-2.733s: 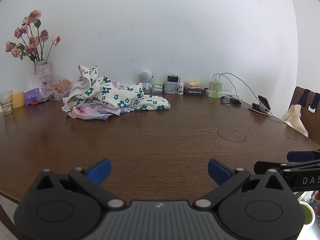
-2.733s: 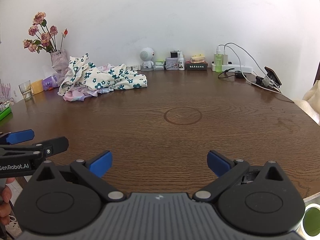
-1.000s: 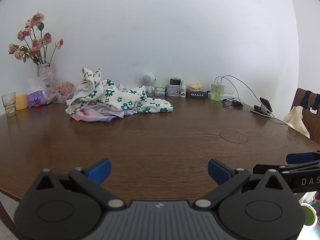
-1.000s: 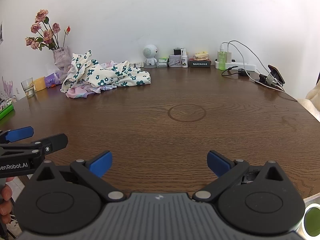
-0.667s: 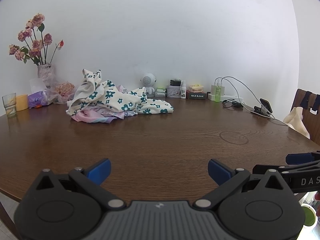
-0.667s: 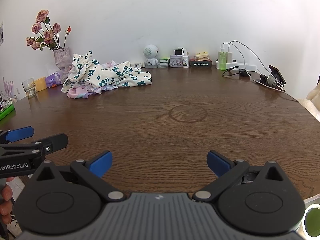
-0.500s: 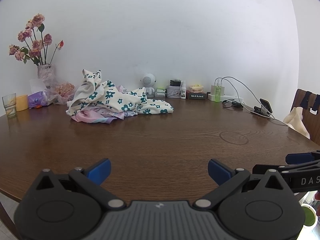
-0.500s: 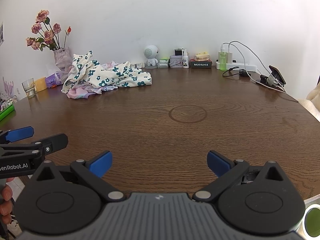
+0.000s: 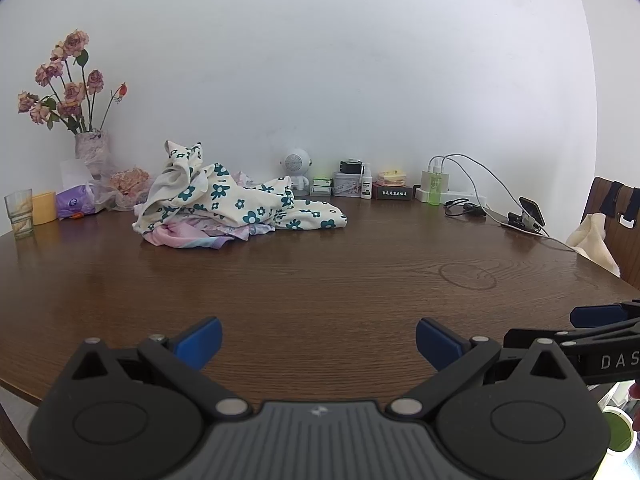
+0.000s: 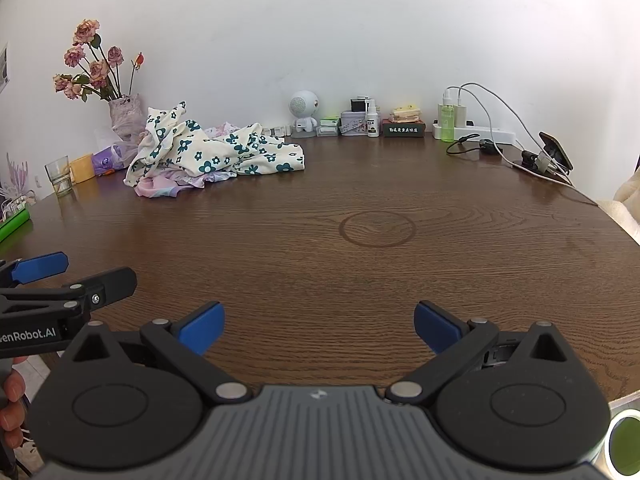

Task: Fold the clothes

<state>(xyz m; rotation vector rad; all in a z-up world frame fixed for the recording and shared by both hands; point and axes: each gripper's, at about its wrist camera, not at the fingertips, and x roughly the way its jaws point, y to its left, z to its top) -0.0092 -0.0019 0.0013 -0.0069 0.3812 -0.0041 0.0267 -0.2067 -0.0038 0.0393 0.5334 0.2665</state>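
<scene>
Clothes (image 9: 236,206) in crumpled heap at far side of desk (image 9: 320,280), nothing folded; left tool (image 9: 318,338) & right tool (image 10: 319,327) both apart, empty, well short of heap

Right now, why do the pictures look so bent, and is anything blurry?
Left wrist view: fisheye bows the table, corners dark; clothes pile sharp, left claw body softly blurred. Right wrist view: same curving, daylight sheen on wood, right claw open.
</scene>
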